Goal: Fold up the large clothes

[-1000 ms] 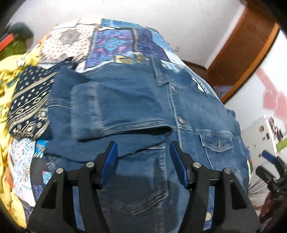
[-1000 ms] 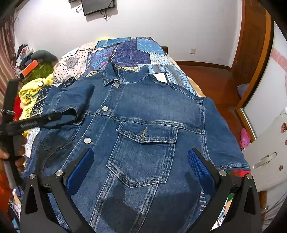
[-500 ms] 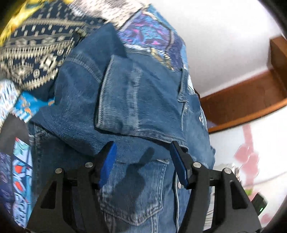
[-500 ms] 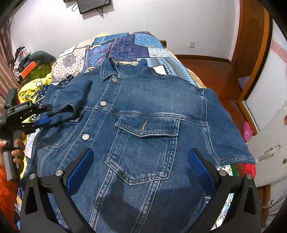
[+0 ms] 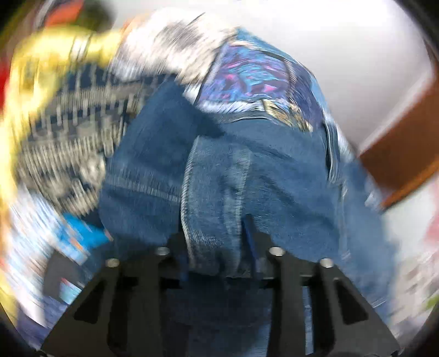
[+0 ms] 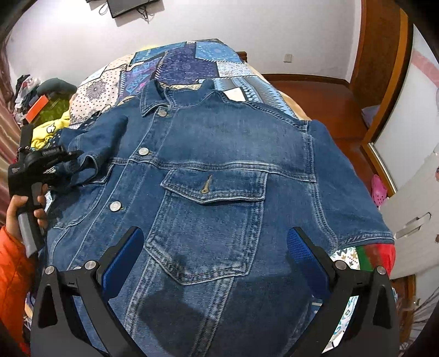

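Observation:
A blue denim jacket (image 6: 219, 153) lies front up on the bed, collar at the far end, buttons down its left side. Its left sleeve (image 6: 90, 148) is folded in over the chest. My left gripper (image 5: 216, 247) is shut on the cuff of that sleeve (image 5: 216, 192); it also shows in the right wrist view (image 6: 65, 162) at the jacket's left edge. The left wrist view is motion-blurred. My right gripper (image 6: 215, 252) is open and empty, hovering over the jacket's lower front below the chest pocket (image 6: 211, 203).
The bed has a patchwork cover (image 6: 192, 60). Yellow and patterned clothes (image 6: 49, 131) are piled at the left. A wooden door frame (image 6: 384, 68) and a white cabinet (image 6: 411, 214) stand at the right. A screen (image 6: 129, 5) hangs on the far wall.
My left gripper moved in onto the folded sleeve cuff and closed on it. The right gripper came a little closer over the jacket, still open.

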Demonstrator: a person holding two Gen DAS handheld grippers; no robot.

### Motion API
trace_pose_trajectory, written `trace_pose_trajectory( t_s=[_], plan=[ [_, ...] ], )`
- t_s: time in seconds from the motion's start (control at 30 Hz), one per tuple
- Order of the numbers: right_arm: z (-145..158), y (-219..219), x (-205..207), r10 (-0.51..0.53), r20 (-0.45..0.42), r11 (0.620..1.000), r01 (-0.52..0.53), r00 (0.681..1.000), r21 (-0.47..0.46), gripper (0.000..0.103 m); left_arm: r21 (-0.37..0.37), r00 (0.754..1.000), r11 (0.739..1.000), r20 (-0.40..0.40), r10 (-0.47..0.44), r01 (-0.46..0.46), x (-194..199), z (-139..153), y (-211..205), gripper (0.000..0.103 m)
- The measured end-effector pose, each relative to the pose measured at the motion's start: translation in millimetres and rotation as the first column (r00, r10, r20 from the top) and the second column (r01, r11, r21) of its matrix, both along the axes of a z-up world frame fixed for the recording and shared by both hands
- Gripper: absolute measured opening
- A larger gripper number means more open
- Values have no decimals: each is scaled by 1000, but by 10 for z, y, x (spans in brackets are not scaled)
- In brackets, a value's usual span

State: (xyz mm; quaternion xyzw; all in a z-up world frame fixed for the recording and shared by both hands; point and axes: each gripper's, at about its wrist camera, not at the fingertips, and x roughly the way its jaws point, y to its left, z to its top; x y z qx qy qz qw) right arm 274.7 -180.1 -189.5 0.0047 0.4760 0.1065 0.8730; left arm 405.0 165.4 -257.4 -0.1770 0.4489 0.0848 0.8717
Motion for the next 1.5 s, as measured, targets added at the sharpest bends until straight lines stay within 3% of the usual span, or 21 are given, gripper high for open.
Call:
trace_pose_trajectory(
  t_s=[0.03,0.13,0.27,0.37,0.57,0.73,1.0,1.27,1.33,1.4,1.5],
  plan=[
    [4,-13,-2,-3,5,1000,3,1000,-8,103,80,999,996,17,-41,39,-20,91,-124,21],
    [3,-63,4,-11,6,1000,11,1000,-16,103,187,992,978,64,-110,96,-48,343,-333,17],
    [12,-154,3,-40,1,999,40,999,20,103,214,971,968,172,-168,129,-69,805,-517,10],
    [40,-203,-30,-55,17,998,54,998,37,103,225,941,960,254,-221,165,-36,1157,-741,7],
    [112,-261,-69,-57,49,998,56,997,28,103,264,880,929,332,-339,259,76,1522,-1384,5],
    [183,-379,-110,-69,76,997,67,995,33,103,231,854,904,309,-418,359,226,1454,-1918,4],
    [179,-606,-77,-105,57,994,102,993,49,103,75,857,871,156,-491,485,428,839,-2427,4],
    [43,-792,-27,-145,12,989,145,989,36,103,14,795,795,-58,-604,606,442,294,-2832,5],
    [25,-816,-26,-151,0,988,151,988,44,103,-11,781,789,-131,-610,614,452,226,-2883,6],
    [23,-845,-27,-162,-2,985,162,987,52,103,-37,771,781,-141,-621,623,426,231,-2885,8],
    [26,-885,-13,-172,5,984,171,985,45,103,-46,776,781,-94,-624,622,336,405,-2826,13]
  ],
)
